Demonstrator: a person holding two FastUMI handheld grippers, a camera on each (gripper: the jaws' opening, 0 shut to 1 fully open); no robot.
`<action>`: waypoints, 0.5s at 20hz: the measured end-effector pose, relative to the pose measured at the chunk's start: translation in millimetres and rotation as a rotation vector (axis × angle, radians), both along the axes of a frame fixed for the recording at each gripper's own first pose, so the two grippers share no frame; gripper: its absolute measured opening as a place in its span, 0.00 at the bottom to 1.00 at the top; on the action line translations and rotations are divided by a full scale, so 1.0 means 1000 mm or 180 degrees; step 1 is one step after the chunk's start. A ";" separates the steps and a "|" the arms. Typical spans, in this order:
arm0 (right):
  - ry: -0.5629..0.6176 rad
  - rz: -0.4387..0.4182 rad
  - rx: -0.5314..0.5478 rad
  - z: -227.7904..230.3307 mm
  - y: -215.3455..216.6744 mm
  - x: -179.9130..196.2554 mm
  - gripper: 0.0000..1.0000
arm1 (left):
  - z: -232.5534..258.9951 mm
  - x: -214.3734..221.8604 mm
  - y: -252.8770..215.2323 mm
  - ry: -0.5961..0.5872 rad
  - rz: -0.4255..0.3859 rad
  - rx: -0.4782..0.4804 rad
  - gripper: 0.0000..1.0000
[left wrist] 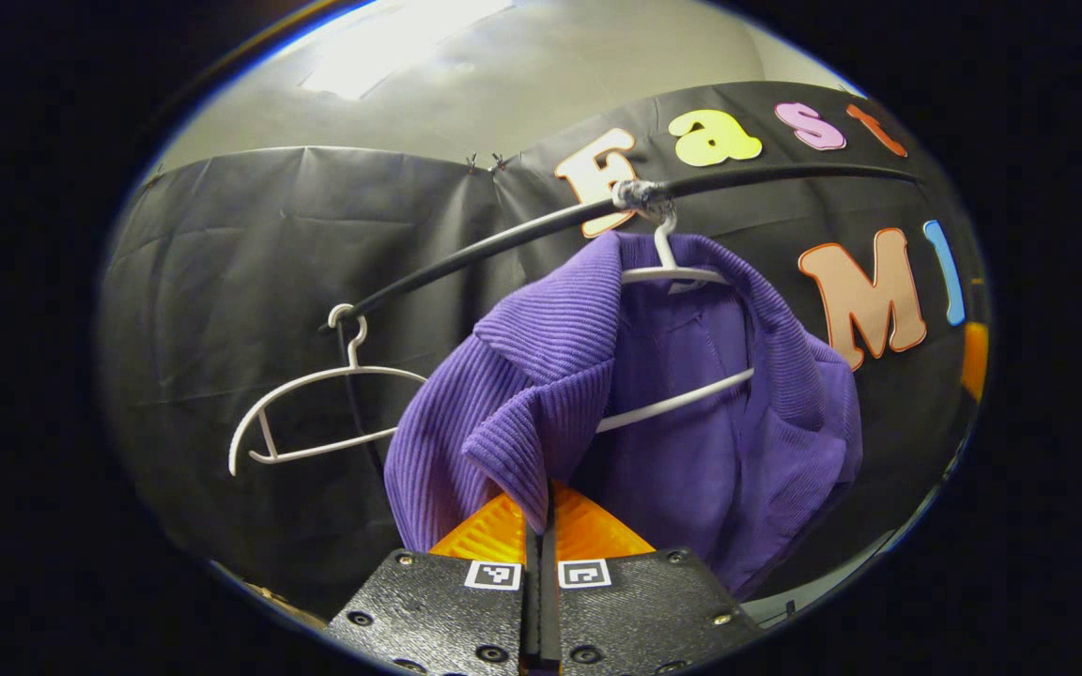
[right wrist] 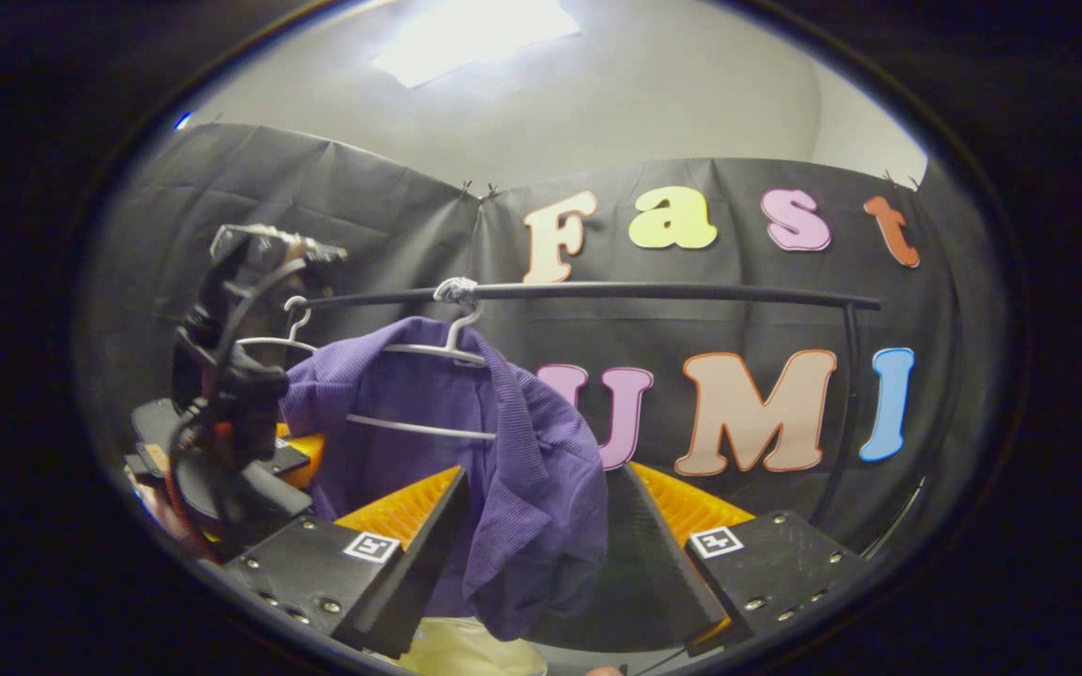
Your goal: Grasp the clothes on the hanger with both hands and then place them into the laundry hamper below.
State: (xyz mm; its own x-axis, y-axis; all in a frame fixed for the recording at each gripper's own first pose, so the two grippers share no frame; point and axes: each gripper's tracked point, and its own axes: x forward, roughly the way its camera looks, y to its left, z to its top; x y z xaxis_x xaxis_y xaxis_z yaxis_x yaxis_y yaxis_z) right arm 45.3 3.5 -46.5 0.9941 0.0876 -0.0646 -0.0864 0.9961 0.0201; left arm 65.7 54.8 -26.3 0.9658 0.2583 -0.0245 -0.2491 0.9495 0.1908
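The purple garment (left wrist: 635, 404) hides much of its white hanger (left wrist: 682, 277); its lower hem is cut off.

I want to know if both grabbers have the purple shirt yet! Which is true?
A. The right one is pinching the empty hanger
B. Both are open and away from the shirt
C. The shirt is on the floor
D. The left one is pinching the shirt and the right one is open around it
D: the left hand-held gripper has its fingers closed on a fold of the purple shirt, while the right hand-held gripper stands wide open with the shirt's hem hanging between its fingers.
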 end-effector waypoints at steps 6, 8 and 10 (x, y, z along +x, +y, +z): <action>0.0124 0.0149 -0.0037 -0.027 0.018 0.030 0.96 | 0.039 -0.023 0.008 -0.0182 -0.0013 -0.0143 0.00; 0.0134 0.0198 -0.0014 -0.033 0.026 0.042 0.94 | 0.049 -0.028 0.013 -0.0221 0.0012 -0.0150 0.00; 0.0141 0.0226 -0.0014 -0.038 0.032 0.055 0.94 | 0.058 -0.032 0.018 -0.0254 0.0044 -0.0135 0.00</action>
